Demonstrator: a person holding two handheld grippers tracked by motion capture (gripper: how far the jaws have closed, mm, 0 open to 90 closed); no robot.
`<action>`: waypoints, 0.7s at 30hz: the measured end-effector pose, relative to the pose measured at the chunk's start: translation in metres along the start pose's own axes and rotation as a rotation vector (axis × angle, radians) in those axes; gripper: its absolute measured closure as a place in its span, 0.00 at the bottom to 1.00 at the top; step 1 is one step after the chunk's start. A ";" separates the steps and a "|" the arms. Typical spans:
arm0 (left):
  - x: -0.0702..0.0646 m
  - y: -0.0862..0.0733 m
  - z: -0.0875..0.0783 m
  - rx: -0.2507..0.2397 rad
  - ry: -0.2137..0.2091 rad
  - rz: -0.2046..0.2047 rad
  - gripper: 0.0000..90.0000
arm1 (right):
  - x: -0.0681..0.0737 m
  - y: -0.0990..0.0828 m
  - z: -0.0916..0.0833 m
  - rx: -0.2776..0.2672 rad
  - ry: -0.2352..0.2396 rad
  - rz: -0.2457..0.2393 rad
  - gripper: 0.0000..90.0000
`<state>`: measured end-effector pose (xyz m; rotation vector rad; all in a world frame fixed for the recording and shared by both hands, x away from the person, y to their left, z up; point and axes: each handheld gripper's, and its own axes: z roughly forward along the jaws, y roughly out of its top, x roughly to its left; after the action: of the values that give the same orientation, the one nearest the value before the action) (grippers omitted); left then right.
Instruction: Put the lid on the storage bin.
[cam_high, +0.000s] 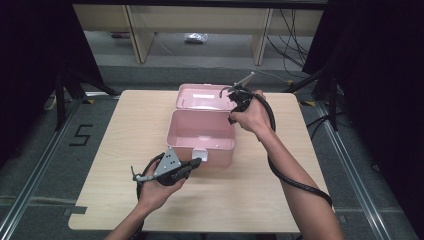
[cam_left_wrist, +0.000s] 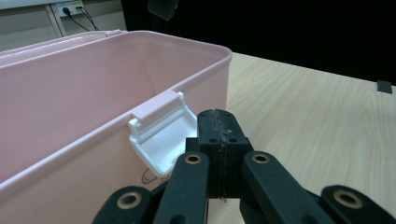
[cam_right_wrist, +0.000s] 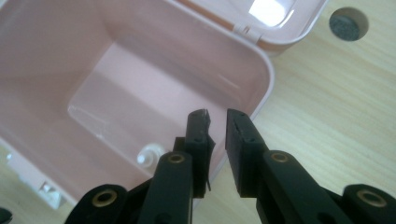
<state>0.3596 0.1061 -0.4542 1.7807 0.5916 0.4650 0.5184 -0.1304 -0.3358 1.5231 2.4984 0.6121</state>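
A light wooden table (cam_high: 125, 165) fills the middle of the high view. At ten o'clock a floor mark shaped like a five (cam_high: 80, 135) shows; at twelve o'clock stand cabinet legs (cam_high: 140, 35), cables (cam_high: 295, 45) at one o'clock.

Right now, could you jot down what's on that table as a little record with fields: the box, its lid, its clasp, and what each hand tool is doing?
Surface: light wooden table
Box: pink box, near the table's middle
Lid: pink lid open, swung back behind the box
Clasp: white latch on the box's front wall, undone
Inside: one small whitish item on the floor, too blurred to name
Left gripper: jaws shut, empty, beside the latch
Right gripper: jaws slightly apart, empty, above the box's rim at a back corner
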 end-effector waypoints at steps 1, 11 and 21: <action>0.001 0.000 0.000 0.001 0.003 0.005 0.99 | -0.002 0.001 0.000 -0.012 0.002 0.001 0.88; 0.000 -0.001 0.000 0.005 0.011 0.010 0.99 | -0.018 0.010 0.000 -0.091 -0.022 0.066 0.85; -0.001 0.000 0.003 -0.001 0.017 0.014 0.99 | -0.022 0.018 -0.003 -0.141 -0.031 0.094 0.83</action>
<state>0.3606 0.1035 -0.4552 1.7827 0.5911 0.4902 0.5425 -0.1433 -0.3277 1.5913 2.3180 0.7563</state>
